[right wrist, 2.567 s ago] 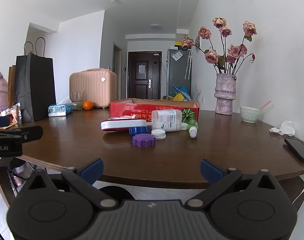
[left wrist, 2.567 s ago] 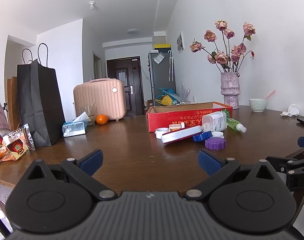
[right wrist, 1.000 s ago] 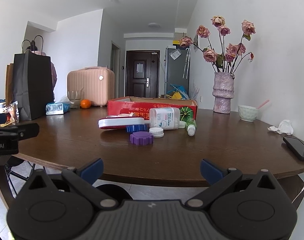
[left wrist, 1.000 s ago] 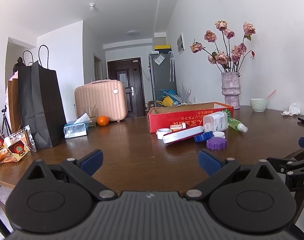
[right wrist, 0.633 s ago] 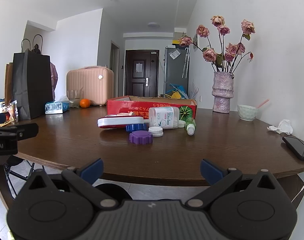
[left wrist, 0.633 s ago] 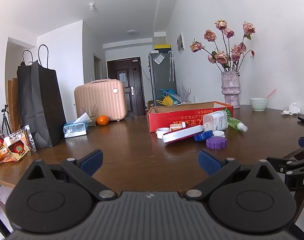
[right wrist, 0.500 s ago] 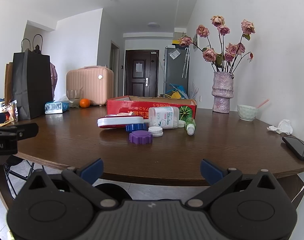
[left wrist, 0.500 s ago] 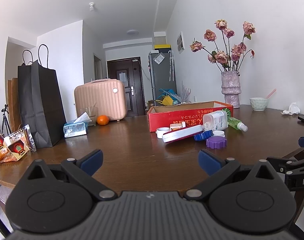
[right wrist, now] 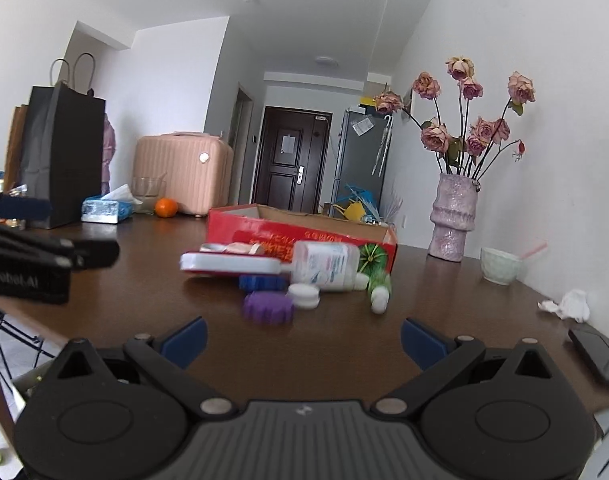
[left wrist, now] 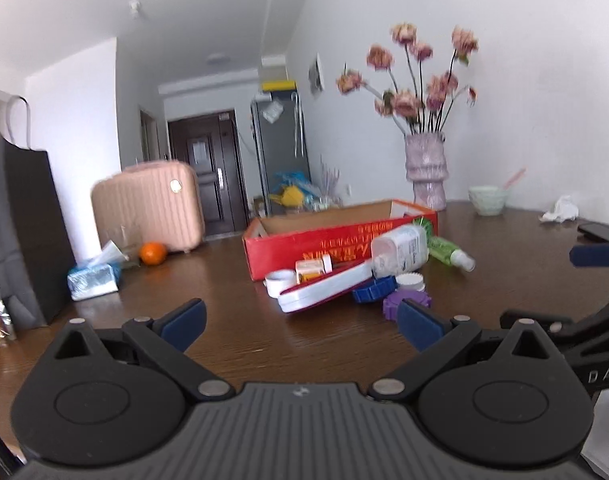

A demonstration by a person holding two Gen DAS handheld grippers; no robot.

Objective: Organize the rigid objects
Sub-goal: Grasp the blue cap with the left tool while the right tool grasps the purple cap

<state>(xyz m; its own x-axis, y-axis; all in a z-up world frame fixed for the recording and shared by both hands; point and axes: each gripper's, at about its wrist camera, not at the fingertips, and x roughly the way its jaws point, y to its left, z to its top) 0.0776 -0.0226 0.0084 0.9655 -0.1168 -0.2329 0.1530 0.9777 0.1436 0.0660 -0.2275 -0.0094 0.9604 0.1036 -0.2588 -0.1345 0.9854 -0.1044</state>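
Note:
A red cardboard box (left wrist: 340, 236) (right wrist: 272, 232) lies open on the brown table. In front of it is a heap: a white bottle on its side (left wrist: 400, 250) (right wrist: 324, 266), a white and red flat case (left wrist: 324, 288) (right wrist: 228, 263), a green bottle (left wrist: 450, 251) (right wrist: 378, 290), a purple toothed lid (left wrist: 396, 302) (right wrist: 267, 306), a blue lid (left wrist: 372, 288) (right wrist: 262, 282) and white caps (right wrist: 303, 295). My left gripper (left wrist: 300, 320) and right gripper (right wrist: 302, 338) both stand open and hold nothing, short of the heap.
A black paper bag (left wrist: 20, 232), a tissue pack (left wrist: 92, 280), an orange (left wrist: 153, 253) and a pink case (left wrist: 148, 208) stand at the left. A vase of roses (right wrist: 454, 216), a bowl (right wrist: 500, 266), a crumpled tissue (right wrist: 568, 304) and a phone (right wrist: 596, 354) occupy the right.
Both grippers have risen and moved forward over the table toward the heap, which now looks larger and nearer. Both stay open.

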